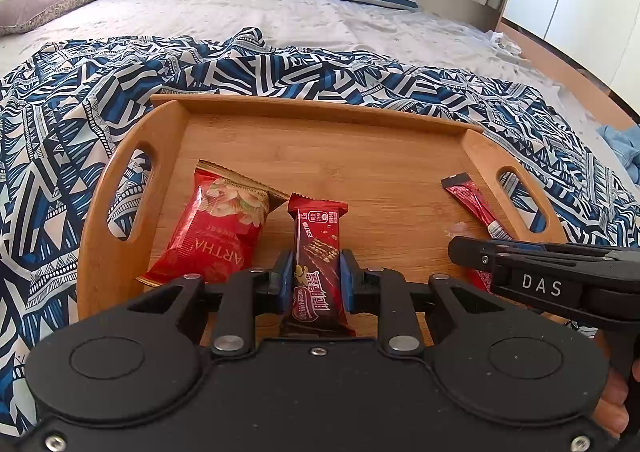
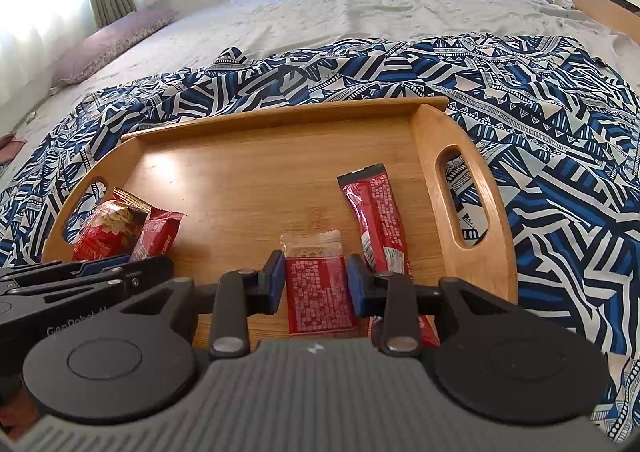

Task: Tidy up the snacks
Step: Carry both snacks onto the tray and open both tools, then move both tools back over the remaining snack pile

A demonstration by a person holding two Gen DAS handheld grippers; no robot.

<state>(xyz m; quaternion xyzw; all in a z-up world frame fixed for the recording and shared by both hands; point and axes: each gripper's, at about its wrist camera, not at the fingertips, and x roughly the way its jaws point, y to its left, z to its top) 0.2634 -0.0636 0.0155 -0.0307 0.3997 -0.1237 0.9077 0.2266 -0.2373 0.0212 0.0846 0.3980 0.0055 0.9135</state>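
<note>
Snacks, left wrist view: my left gripper (image 1: 314, 274) is clamped on a Nestlé wafer bar (image 1: 317, 252) over the wooden tray (image 1: 320, 112). Red pistachio bag (image 1: 218, 224) lies at 9 o'clock of the bar, touching it; red stick sachet (image 1: 474, 208) at 3 o'clock, well apart.

Right wrist view: my right gripper (image 2: 316, 284) grasps a red snack packet (image 2: 318, 292) above the tray (image 2: 280, 120); stick sachet (image 2: 380, 220) just beside, at 2 o'clock. Tray rests on a patterned blue blanket (image 2: 540, 132).

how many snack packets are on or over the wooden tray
4: red nut bag at the tray's left, chocolate wafer bar in the left gripper, red-and-clear packet in the right gripper, long red stick at right.
</note>
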